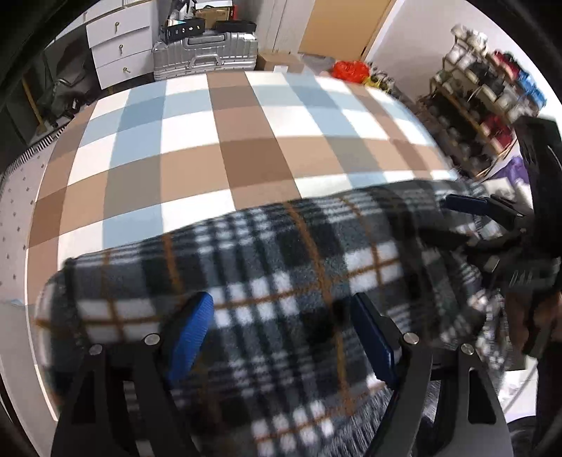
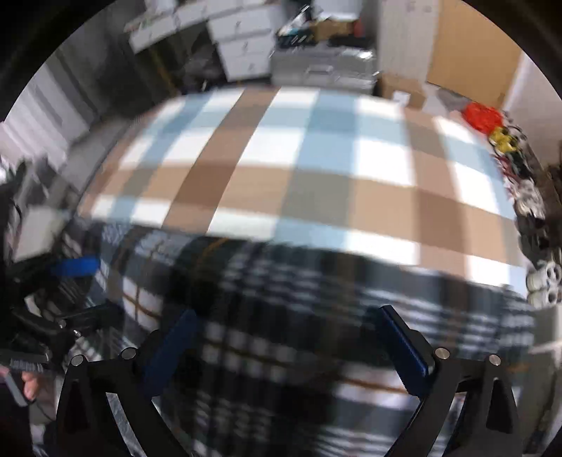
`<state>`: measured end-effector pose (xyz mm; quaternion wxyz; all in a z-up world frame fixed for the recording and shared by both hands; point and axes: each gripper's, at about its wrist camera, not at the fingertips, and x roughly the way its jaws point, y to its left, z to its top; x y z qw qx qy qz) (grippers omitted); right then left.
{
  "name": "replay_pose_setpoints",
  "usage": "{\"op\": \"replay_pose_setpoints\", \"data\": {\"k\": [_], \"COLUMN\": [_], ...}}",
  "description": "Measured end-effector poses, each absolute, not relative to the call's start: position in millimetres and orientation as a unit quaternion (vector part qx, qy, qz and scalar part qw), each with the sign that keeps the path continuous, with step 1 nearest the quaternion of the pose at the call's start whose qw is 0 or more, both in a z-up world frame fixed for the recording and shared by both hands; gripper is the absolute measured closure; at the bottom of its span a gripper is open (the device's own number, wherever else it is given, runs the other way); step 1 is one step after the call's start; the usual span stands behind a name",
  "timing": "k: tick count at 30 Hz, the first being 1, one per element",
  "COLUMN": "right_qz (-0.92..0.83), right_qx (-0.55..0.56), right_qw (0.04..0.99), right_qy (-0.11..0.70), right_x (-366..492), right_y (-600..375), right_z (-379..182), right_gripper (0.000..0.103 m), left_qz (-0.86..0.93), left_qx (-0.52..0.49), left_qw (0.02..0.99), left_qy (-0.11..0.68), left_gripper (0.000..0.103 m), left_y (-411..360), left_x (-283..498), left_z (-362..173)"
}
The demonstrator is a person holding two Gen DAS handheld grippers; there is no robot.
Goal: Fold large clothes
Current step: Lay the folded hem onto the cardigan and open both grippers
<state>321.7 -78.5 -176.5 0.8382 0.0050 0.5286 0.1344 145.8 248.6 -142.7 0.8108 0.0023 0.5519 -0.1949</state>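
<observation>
Fleece filled the space between both claws: the left gripper stood released, its blue pads spread wide over the black, white and orange plaid garment, pressing on nothing. The right gripper was likewise spread, its jaws apart above the same plaid garment, though blur hid whether a pad brushed the cloth. Each claw showed in the other's view, the right one at the garment's right end and the left at its left end, with a hand behind it. The garment lay as a long band along the near edge of the bed, on a checked cover of tan, pale blue and white squares. Beyond the far edge stood a ribbed silver suitcase with boxes stacked on it, their printing too small to read, beside white drawers with keys in the locks. A red bag sat near the far right corner, and a crowded shoe rack lined the right-hand wall.
</observation>
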Motion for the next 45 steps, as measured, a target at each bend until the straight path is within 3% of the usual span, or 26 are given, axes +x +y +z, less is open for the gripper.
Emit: {"op": "replay_pose_setpoints", "data": {"k": [3,6,9,15,18,20,23,31,39,45], "right_qz": [0.108,0.079,0.058,0.045,0.084,0.091,0.053,0.072,0.153,0.141], "right_qx": [0.028,0.03,-0.037,-0.008,0.006,-0.044,-0.146,0.035,0.184,0.224], "right_qw": [0.845,0.813,0.811,0.821,0.834,0.837,0.795,0.828,0.873,0.913], "right_qy": [0.523,0.575,0.581,0.569,0.546,0.538,0.587,0.555,0.425,0.31], "right_x": [318,323,317,297,269,246,232,201,103,38], "right_y": [-124,-150,-141,-144,-135,-119,-108,-146,-137,-125], "right_z": [-170,-203,-226,-207,-188,-183,-223,-198,-158,-140], "right_gripper": [0.0,0.0,0.0,0.0,0.0,0.0,0.0,0.0,0.0,0.0], "left_qz": [-0.174,-0.158,-0.165,-0.131,-0.171,-0.178,-0.136,-0.12,-0.168,-0.134], "left_qx": [-0.003,-0.056,-0.106,-0.011,-0.026,-0.01,0.046,0.012,-0.053,-0.041], "left_qw": [0.825,0.831,0.828,0.848,0.836,0.833,0.824,0.844,0.834,0.9], "left_qy": [0.537,0.531,0.526,0.514,0.521,0.523,0.548,0.522,0.524,0.413], "left_gripper": [0.027,0.027,0.028,0.027,0.027,0.026,0.027,0.027,0.027,0.027], "left_y": [265,298,314,279,269,264,271,293,270,249], "left_x": [154,159,159,139,118,106,99,72,16,-31], "left_z": [-143,-154,-172,-162,-148,-147,-174,-164,-150,-111]}}
